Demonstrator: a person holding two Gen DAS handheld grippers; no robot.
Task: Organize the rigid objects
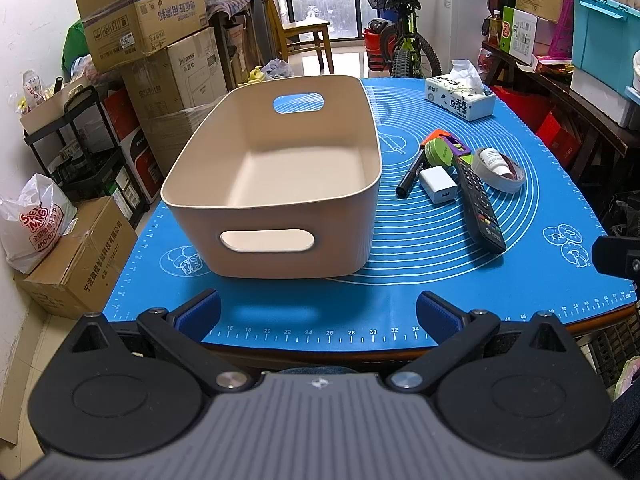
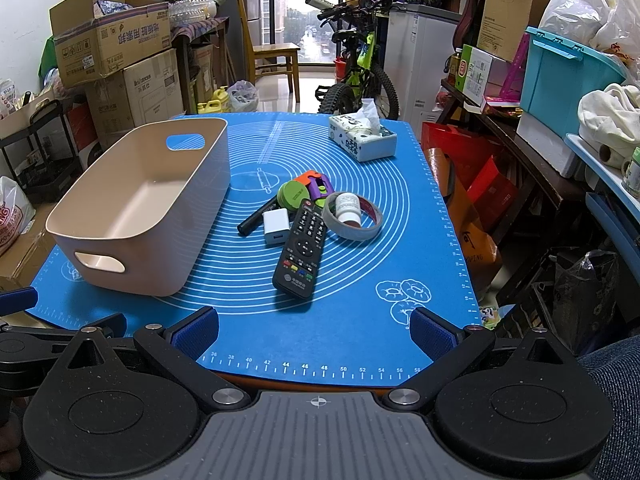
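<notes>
An empty beige bin (image 1: 276, 200) (image 2: 120, 240) with handle cutouts stands on the left of the blue mat (image 1: 420, 288) (image 2: 340, 320). To its right lies a cluster: a black remote (image 1: 478, 202) (image 2: 302, 250), a white charger (image 1: 438, 189) (image 2: 275, 227), a black marker (image 1: 410, 176) (image 2: 256, 216), a green round case (image 1: 438, 151) (image 2: 292, 196), an orange-purple toy (image 1: 448, 140) (image 2: 316, 184), and a tape roll (image 1: 500, 172) (image 2: 354, 222) with a small white bottle (image 1: 494, 159) (image 2: 348, 208) inside it. My left gripper (image 1: 318, 314) is open at the mat's near edge, in front of the bin. My right gripper (image 2: 314, 330) is open, near the remote's end.
A tissue box (image 1: 460, 98) (image 2: 362, 140) stands at the mat's far right. Stacked cardboard boxes (image 1: 140, 32) fill the left, a bicycle (image 1: 404, 40) stands behind the table, and shelves with a teal crate (image 2: 568, 76) line the right.
</notes>
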